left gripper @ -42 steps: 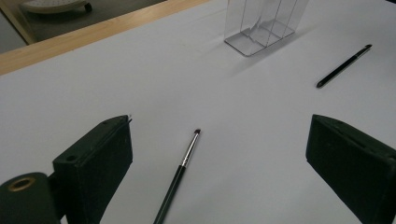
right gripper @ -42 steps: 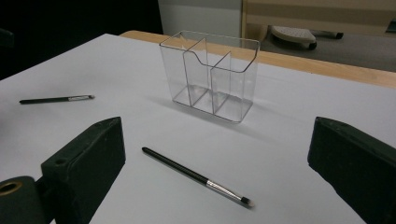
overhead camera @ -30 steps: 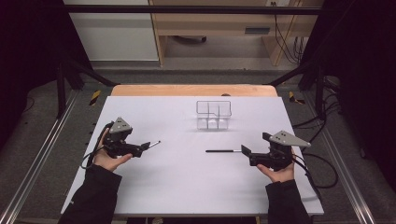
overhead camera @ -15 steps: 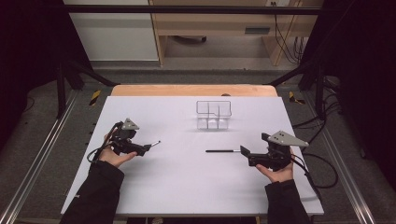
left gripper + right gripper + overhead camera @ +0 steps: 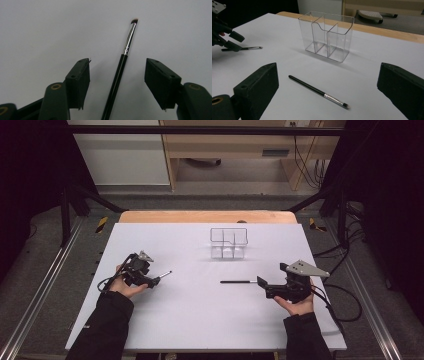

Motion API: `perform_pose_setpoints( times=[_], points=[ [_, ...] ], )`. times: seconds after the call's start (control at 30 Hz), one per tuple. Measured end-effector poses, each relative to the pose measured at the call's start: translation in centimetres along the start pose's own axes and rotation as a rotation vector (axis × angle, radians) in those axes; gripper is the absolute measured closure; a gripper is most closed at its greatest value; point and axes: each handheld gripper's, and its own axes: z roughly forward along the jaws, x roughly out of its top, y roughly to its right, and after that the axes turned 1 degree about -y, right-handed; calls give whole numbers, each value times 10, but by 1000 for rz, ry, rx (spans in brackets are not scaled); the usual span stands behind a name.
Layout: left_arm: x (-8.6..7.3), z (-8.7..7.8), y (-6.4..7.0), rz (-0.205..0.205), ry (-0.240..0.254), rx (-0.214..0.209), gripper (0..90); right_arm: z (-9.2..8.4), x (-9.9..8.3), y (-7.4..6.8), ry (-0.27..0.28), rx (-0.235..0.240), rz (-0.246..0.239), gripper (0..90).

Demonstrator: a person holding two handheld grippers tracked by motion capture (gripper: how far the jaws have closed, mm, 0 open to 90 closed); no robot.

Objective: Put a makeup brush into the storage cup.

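As its jaws were closing around a thin makeup brush lying flat on the white bench, the left tool straddled the black handle without yet pinching it, positioned for a pickup. Mid-bench stood a clear divided organizer, presumably the brushes' destination. At right, the right tool waited open-jawed beside a second brush.

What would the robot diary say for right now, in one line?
left gripper: closing around thin black makeup brush, not gripped | right gripper: open, second black brush on white table | clear plastic organizer: empty
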Motion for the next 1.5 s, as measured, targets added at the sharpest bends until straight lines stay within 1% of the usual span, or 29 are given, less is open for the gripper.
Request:
perform_pose_setpoints(
  times=[0.1,0.13,0.23,0.27,0.3,0.33,0.4,0.57,0.6,0.63,0.67,0.73,0.87,0.9,1.0,1.13,1.3,1.33,1.43,1.5],
  points=[
    [0,2,-1,3,-13,-8,449,0,0,0,0,1,0,40],
    [-1,2,-1,4,-20,-10,449,0,0,0,0,1,0,40],
    [-2,5,0,7,-32,-16,516,0,0,0,-1,1,0,41],
    [-2,6,0,7,-39,-16,556,0,0,0,-1,0,3,41],
    [-2,6,0,7,-39,-16,576,0,0,0,-1,0,3,41],
    [-3,6,0,2,-37,-28,576,0,0,0,-1,1,3,41],
    [-3,6,-1,-3,-36,-34,610,0,0,0,-2,1,3,41],
    [-2,5,0,-19,-44,-25,671,0,0,0,-2,1,3,41],
    [-2,5,1,-21,-46,-24,704,0,0,0,-1,1,2,41],
    [-2,5,1,-23,-47,-22,704,0,0,0,-1,1,2,41],
    [-2,5,1,-27,-49,-20,735,0,0,1,0,1,2,41],
    [-2,5,2,-35,-52,-17,769,-1,0,1,0,0,2,41],
    [-1,5,2,-47,-54,-18,798,0,0,0,-2,0,2,41],
    [-1,5,2,-49,-56,-15,827,0,0,0,-3,1,2,41],
    [-1,5,3,-60,-61,-9,829,0,0,0,-4,1,3,41],
    [0,5,2,-72,-62,-14,829,0,0,0,-3,2,3,41],
    [0,5,1,-72,-66,-25,826,-1,0,1,-2,0,1,41],
    [0,4,0,-72,-68,-30,818,-1,0,1,-1,0,3,41],
    [3,0,-1,-62,-66,-31,769,-1,0,1,-2,0,2,41],
    [5,-1,-1,-62,-61,-28,730,-1,0,1,-2,1,2,41]
  ],
)
